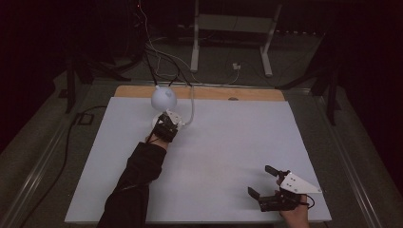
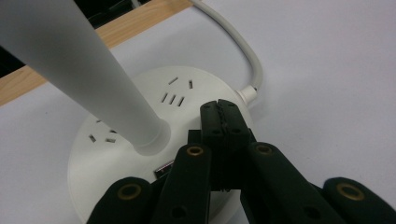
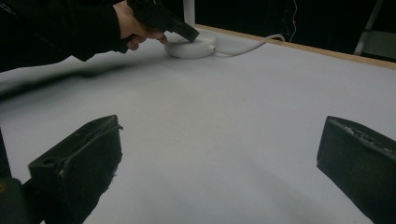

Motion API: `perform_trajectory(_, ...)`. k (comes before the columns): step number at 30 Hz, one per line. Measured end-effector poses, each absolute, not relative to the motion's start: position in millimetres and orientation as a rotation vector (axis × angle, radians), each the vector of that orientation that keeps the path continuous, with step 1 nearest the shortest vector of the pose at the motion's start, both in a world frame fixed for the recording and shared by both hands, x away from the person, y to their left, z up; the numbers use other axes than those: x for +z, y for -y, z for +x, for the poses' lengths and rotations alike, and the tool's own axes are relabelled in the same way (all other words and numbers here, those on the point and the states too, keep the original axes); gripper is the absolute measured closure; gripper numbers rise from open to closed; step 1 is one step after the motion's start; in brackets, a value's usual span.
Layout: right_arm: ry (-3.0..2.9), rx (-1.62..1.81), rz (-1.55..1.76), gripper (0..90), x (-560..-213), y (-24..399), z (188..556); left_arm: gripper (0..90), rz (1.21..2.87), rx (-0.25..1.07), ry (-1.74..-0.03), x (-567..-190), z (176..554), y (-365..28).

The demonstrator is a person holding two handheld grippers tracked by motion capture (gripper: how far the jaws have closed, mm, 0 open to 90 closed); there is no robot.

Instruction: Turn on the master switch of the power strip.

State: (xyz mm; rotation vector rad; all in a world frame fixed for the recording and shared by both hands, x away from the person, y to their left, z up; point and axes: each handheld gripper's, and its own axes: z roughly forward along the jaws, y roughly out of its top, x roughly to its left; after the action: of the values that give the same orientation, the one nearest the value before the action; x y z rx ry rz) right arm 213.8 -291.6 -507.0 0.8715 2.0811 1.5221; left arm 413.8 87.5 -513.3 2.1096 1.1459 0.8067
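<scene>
A white desk lamp stands at the table's far left: round head (image 1: 164, 97), tapering stem (image 2: 93, 74), and a round base (image 2: 187, 88) with socket slots in its top. Its white cable (image 2: 250, 56) leaves the base and runs off the back edge. My left gripper (image 2: 219, 109) is shut with nothing between its jaws, and its tips rest on top of the base beside the stem. From the high view the left gripper (image 1: 164, 118) reaches the lamp from the near side. My right gripper (image 1: 260, 180) stands open over bare table near the front right corner, holding nothing.
The table is covered by a white sheet (image 1: 228, 142), with a wooden strip (image 1: 214, 92) along the back edge. Beyond the table stand a white frame (image 1: 233, 33) and loose cables on the dark floor. A black-sleeved forearm (image 1: 140, 166) lies across the left half.
</scene>
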Motion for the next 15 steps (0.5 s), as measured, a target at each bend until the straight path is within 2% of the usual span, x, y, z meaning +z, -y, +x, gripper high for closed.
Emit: perform_trajectory(15, -2.084, 1.522, 0.869, 0.0, -507.3, 291.3, 214.1, 90.0, 2.137, 0.817, -1.135, -514.1, 417.4, -84.0)
